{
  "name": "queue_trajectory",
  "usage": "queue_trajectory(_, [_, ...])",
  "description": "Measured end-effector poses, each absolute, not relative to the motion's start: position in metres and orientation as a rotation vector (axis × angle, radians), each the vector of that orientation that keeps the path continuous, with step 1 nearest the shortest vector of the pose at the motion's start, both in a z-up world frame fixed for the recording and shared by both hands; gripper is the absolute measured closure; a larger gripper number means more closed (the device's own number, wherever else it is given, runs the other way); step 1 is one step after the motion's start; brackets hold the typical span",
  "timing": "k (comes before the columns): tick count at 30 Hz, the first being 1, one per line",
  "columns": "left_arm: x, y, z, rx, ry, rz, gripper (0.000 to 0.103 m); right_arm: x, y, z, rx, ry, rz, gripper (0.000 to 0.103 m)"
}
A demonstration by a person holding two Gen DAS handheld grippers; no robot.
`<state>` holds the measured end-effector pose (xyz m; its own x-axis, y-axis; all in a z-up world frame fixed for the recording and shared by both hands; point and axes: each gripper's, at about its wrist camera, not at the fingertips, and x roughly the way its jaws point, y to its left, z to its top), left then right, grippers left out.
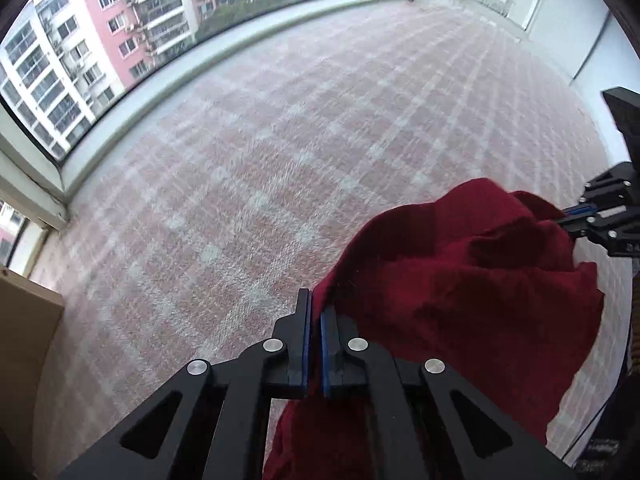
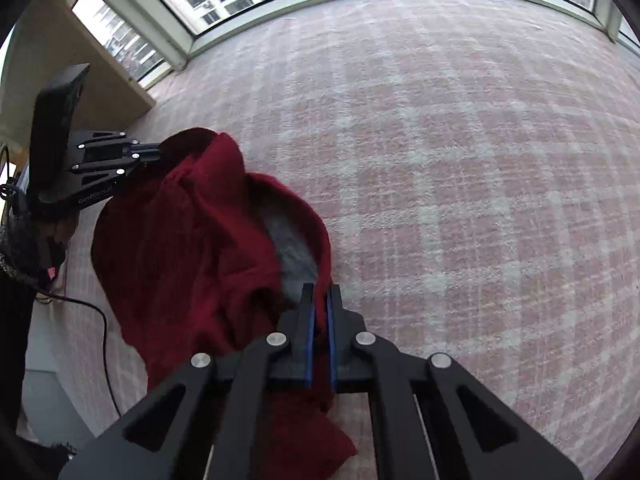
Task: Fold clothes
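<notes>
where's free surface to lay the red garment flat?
The checked blanket is bare from the red garment out to the window sill. It is crowded near the cardboard box, and by the cable beside the left gripper. The right gripper clamps the garment's other edge.

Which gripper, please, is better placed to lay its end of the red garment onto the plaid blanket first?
Probably neither: the left gripper and right gripper are each shut on the red garment, bunched between them above the plaid blanket.
</notes>
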<state>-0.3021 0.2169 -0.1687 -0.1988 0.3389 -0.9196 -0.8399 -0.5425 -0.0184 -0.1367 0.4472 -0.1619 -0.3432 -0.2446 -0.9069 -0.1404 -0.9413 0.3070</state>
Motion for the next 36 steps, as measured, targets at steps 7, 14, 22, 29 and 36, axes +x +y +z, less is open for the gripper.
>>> queue_trajectory(7, [-0.248, 0.12, -0.054, -1.038, 0.531, 2.032, 0.1, -0.09, 0.454, -0.056, 1.51, -0.472, -2.628, 0.098])
queue_trajectory(14, [-0.164, 0.039, 0.063, -0.843, 0.552, 2.202, 0.1, -0.028, 0.431, 0.056, 1.239, -0.403, -2.669, 0.098])
queue_trajectory(22, [-0.132, 0.036, 0.044, -0.936, 0.627, 2.145, 0.09, -0.062, 0.419, 0.042, 1.291, -0.339, -2.653, 0.098])
queue_trajectory(29, [-0.158, 0.066, -0.1, -1.329, 0.655, 1.905, 0.072, -0.129, 0.44, -0.106, 1.826, -0.317, -2.566, 0.088])
queue_trajectory(36, [-0.169, 0.058, -0.072, -1.225, 0.646, 1.961, 0.069, -0.084, 0.373, -0.099, 1.638, -0.338, -2.437, 0.048])
